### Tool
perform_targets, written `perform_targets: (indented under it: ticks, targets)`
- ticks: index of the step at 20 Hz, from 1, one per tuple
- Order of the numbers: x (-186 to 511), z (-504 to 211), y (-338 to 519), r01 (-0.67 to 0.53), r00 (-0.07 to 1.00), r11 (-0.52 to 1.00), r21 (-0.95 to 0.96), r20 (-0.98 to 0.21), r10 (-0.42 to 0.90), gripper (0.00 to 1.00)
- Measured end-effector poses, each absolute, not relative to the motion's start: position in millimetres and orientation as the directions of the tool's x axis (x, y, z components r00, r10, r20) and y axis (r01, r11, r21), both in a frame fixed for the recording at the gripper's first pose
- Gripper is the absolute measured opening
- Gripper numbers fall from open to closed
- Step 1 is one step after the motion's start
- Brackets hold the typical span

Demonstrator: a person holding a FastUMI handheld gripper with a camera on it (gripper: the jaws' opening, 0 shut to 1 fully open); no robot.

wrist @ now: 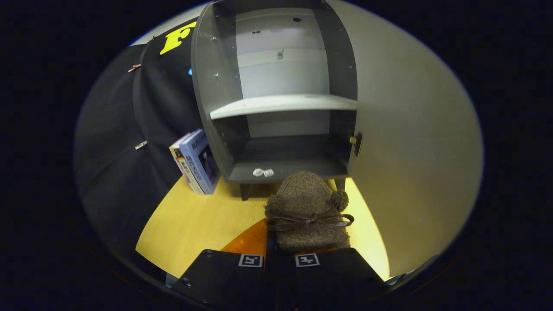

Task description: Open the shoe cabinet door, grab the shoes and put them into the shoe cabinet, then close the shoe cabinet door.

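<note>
A brown fuzzy shoe (pixel 307 203) with a dark bow and two pompoms sticks out just ahead of my fingers, toe pointing at the cabinet. My gripper (pixel 278 255) is shut on its heel end, the two fingers close together. The grey shoe cabinet (pixel 216 86) stands beyond the shoe with its door (pixel 410 129) swung wide open to the right, knob (pixel 354 140) at the door's inner edge. Inside, a pale shelf (pixel 281 103) divides it, and the lower compartment floor (pixel 298 166) lies directly beyond the shoe's toe.
Two small white bits (pixel 262 172) lie on the front of the lower compartment floor. Some books (pixel 196 162) lean against the cabinet's left side. The cabinet stands on a yellow wooden table (pixel 194 220); an orange patch (pixel 248 242) shows just before my fingers.
</note>
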State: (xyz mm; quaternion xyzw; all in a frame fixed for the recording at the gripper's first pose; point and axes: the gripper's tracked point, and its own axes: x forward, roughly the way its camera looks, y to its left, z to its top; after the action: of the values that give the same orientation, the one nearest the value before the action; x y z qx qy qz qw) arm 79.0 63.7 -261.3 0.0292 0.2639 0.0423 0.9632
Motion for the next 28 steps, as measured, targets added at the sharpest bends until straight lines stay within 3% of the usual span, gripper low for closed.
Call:
perform_targets:
  ticks: [6,12,20,28]
  targets:
    - [154,-160,68,-0.048,0.887,0.994,0.099,-0.453,0.088,0.13]
    - [244,-122,77,-0.078,0.894,0.995,0.068,-0.437,0.100,0.13]
    - [372,-136,74,-0.070,0.863,0.997,0.026,-0.499,0.073,0.13]
    - [442,-161,74,-0.036,0.841,0.999,-0.026,-0.540,0.016,0.13]
